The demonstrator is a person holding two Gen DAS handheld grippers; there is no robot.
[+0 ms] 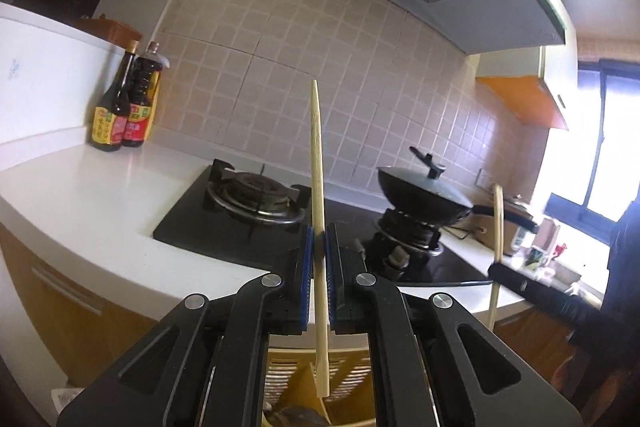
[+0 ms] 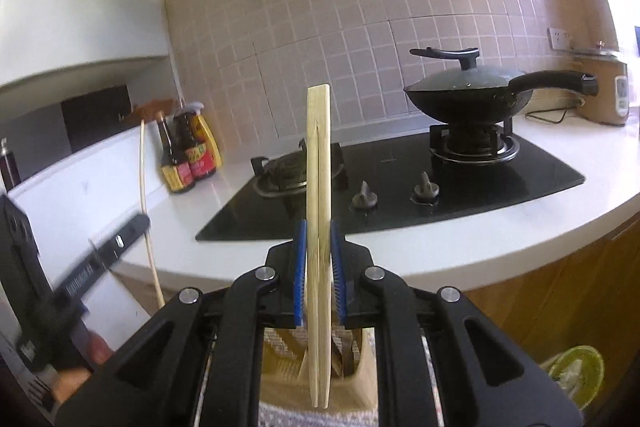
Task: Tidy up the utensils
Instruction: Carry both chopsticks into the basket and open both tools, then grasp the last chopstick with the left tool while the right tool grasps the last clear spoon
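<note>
The white curved desk (image 2: 460,251) with its black glass gas hob (image 2: 400,183) fills the view ahead of me, a lidded black wok (image 2: 464,95) sitting on the burner at 2 o'clock and 2 dark sauce bottles (image 2: 188,155) standing at 10 o'clock. Directly below my wrists, at 6 o'clock, I see the beige slatted utensil holder (image 1: 296,367), which I judge to be where these sticks belong.

My left gripper (image 1: 319,267) has its fingers pinched narrow on 1 pale wooden chopstick (image 1: 318,167), upright and leaning slightly. My right gripper (image 2: 319,267) has its fingers closed on a pair of pale wooden chopsticks (image 2: 319,167), side by side and upright, thick ends up.

To do this well, I would keep each stick vertical, centre its lower tip over an open slot of the holder, lower until the tip is inside the rim, then ease the fingers apart. The risk, I think, is the single stick pivoting in its grip and catching the holder's edge.
</note>
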